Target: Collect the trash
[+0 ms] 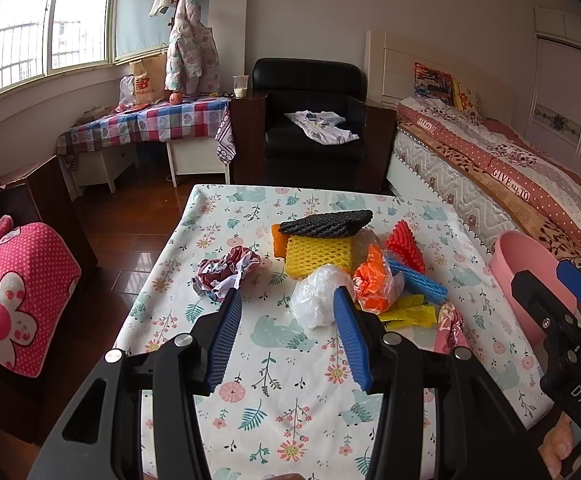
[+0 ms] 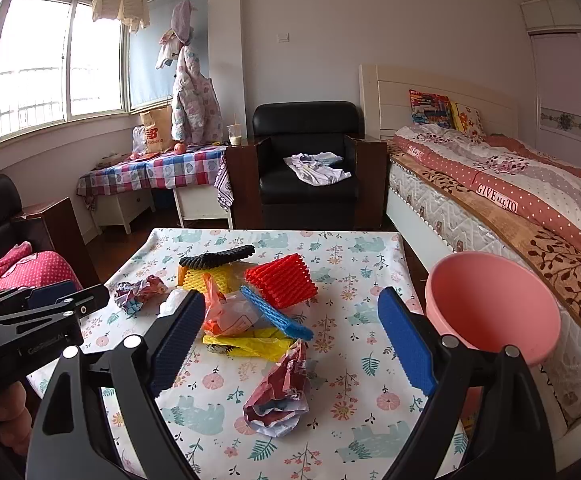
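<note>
Trash lies in a loose pile in the middle of the flowered table. Right of the table stands a pink bin. Left gripper and right gripper both hang above the table, jaws apart, holding nothing.

A black leather armchair stands beyond the far edge of the floral tablecloth, with a crumpled white garment on its seat. Along the tablecloth's right edge runs a bed under a pink patterned quilt. A checked-cloth side table sits below the window, holding a brown paper bag.
</note>
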A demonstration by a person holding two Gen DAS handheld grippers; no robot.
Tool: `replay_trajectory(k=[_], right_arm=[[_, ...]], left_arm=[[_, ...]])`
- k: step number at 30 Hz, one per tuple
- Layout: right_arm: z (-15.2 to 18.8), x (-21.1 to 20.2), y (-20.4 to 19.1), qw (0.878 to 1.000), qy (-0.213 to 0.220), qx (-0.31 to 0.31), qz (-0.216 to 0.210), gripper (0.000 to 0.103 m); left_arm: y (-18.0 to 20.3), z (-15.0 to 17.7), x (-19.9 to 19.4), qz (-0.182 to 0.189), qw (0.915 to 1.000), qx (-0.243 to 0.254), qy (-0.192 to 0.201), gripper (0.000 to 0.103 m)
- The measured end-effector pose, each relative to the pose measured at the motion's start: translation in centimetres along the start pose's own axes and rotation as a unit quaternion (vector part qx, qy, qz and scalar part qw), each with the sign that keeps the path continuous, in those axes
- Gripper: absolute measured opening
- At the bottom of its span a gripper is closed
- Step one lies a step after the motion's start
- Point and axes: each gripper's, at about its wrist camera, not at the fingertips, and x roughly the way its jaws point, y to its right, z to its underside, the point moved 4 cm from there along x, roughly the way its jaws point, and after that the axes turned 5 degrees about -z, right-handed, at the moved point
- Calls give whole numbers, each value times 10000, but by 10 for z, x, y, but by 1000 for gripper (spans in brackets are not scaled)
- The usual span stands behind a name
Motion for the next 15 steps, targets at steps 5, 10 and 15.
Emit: replay_trajectory(k=[5,10,15], right_arm=[[-1,0,1,10000,4,6,-6,89],[-1,-1,2,10000,26,14,4,89],[-3,-2,2,10000,35,13,12,89]], left_arm=[[-1,-2,-1,-5,10000,-7,12,48],[-2,-2,-2,-2,10000,-8,19,48],[-1,-2,-2,-1,10000,-17,29,48]])
